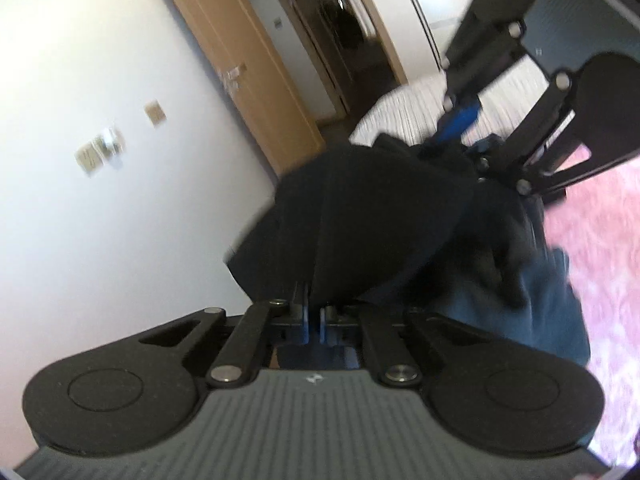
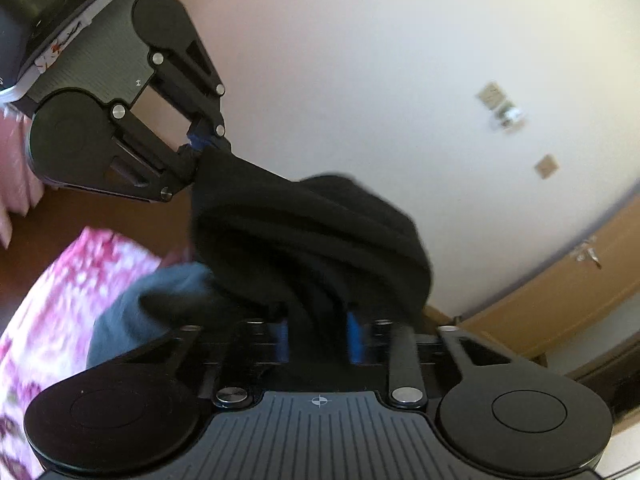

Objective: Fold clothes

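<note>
Cloth, black and soft: the garment (image 2: pixel 312 240) hangs in the air between both claws, bunched into deep folds and sagging in the middle, with a blue-grey part (image 2: pixel 136 312) trailing below toward the pink floral bed (image 2: pixel 44 320). The left claw (image 1: pixel 314 320) has its blue pads nearly together, pinching a thin edge of it; the right claw (image 2: pixel 316 340) stands a little wider, clamped on a thicker wad. Judging by the drape, it is light and limp, with no stiffness to keep a crease, and it will likely slump wherever it is unsupported. Good holds look to be corners or a hem, well apart, so it spreads flat; the present bunched grips seem to gather it. Wall (image 2: pixel 400 60) and door (image 1: pixel 248 80) lie behind.
</note>
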`<state>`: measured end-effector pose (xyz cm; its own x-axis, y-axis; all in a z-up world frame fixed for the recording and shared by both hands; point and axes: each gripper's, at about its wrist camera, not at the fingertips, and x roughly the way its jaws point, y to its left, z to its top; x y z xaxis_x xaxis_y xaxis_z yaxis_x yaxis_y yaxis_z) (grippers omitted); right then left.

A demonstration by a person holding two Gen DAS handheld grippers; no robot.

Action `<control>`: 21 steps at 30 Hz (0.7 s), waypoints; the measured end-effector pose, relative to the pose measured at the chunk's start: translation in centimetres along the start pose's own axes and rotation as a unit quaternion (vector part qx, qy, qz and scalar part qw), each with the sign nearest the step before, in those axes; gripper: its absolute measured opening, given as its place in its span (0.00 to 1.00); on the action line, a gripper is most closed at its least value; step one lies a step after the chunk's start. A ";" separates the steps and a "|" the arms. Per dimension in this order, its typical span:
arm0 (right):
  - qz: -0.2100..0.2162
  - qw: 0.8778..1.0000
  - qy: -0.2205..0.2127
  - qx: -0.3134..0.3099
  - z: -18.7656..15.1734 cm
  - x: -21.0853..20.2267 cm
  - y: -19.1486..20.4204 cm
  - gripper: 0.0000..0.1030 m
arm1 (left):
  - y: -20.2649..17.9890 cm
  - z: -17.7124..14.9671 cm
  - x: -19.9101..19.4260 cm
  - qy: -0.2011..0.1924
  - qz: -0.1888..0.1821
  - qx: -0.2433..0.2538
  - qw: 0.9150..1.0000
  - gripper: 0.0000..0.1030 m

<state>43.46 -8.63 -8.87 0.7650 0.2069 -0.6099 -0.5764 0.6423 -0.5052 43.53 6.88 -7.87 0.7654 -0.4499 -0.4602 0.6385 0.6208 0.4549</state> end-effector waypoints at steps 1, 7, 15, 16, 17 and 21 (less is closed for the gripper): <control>-0.013 1.000 -0.009 0.015 -0.1 -0.6 -1.0 0.13 | 0.3 1.1 -0.4 -0.015 0.004 0.000 1.000 0.03; -0.094 0.988 -0.058 0.112 -1.8 -6.0 -7.1 0.02 | -0.6 9.0 -3.7 -0.115 -0.001 0.007 0.993 0.02; -0.194 0.952 -0.066 0.226 -13.1 -19.8 -7.4 0.01 | -13.7 17.1 -11.1 -0.217 -0.098 0.045 0.970 0.02; -0.206 0.947 -0.064 0.238 -14.7 -21.6 -7.1 0.00 | -16.0 17.5 -12.3 -0.224 -0.114 0.047 0.967 0.02; -0.218 0.941 -0.063 0.250 -16.3 -23.4 -6.9 0.00 | -18.3 18.0 -13.5 -0.230 -0.129 0.049 0.963 0.02; -0.251 0.919 -0.043 0.301 -22.9 -31.5 -5.1 0.00 | -28.2 18.4 -18.1 -0.224 -0.213 0.044 0.950 0.02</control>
<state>15.77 -35.36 -1.10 0.9262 -0.1851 -0.3286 0.0981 0.9595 -0.2642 13.13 -14.34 1.67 0.3818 -0.8884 -0.2548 0.8869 0.2746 0.3716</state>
